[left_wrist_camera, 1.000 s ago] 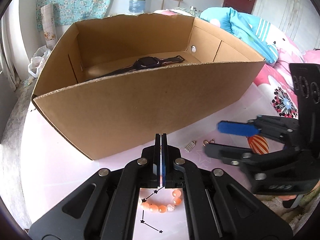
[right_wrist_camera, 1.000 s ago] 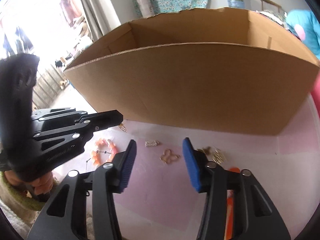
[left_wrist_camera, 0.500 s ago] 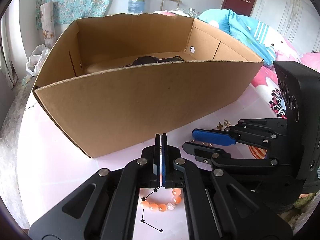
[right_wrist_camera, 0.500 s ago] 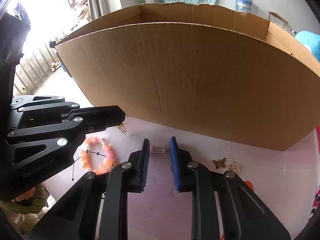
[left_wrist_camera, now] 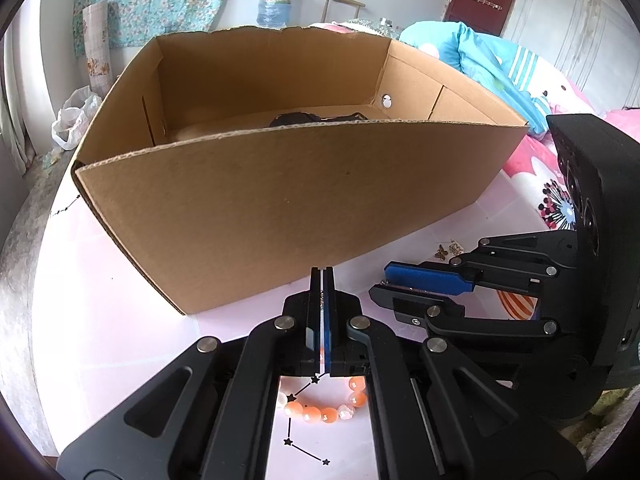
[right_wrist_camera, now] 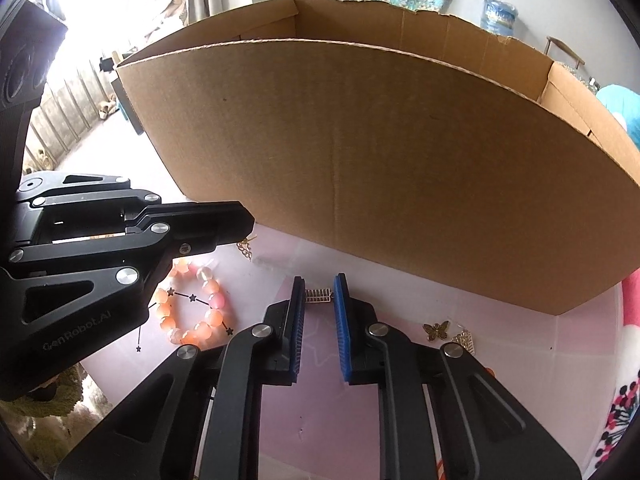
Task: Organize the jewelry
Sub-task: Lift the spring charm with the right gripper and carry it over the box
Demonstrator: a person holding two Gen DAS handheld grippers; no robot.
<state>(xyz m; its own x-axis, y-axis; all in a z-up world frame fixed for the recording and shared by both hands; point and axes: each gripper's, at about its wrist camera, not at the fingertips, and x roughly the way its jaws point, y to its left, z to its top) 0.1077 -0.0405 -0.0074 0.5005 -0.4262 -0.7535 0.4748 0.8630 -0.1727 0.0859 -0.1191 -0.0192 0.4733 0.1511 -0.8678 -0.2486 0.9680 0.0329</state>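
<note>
On the left, the left tongs (right_wrist_camera: pixel 236 226) are pressed together and empty, above a bead bracelet (right_wrist_camera: pixel 192 312) on the table (right_wrist_camera: pixel 280 432). In the middle, the right tongs (right_wrist_camera: pixel 319 294) have just been closing around a small spring-like charm (right_wrist_camera: pixel 319 295); it seems pinched at its ends. To the right lie a butterfly charm (right_wrist_camera: pixel 436 330) and a gold piece (right_wrist_camera: pixel 464 340). The cardboard box (left_wrist_camera: pixel 280 208) holds only a watch (left_wrist_camera: pixel 296 120), so most jewelry is left. The left tongs read "GenRobot.AI".

The box's (left_wrist_camera: pixel 304 200) near wall hides most of the dark watch (left_wrist_camera: pixel 296 119) inside; the left gripper (left_wrist_camera: pixel 322 276) covers part of the bead bracelet (left_wrist_camera: pixel 320 412).
</note>
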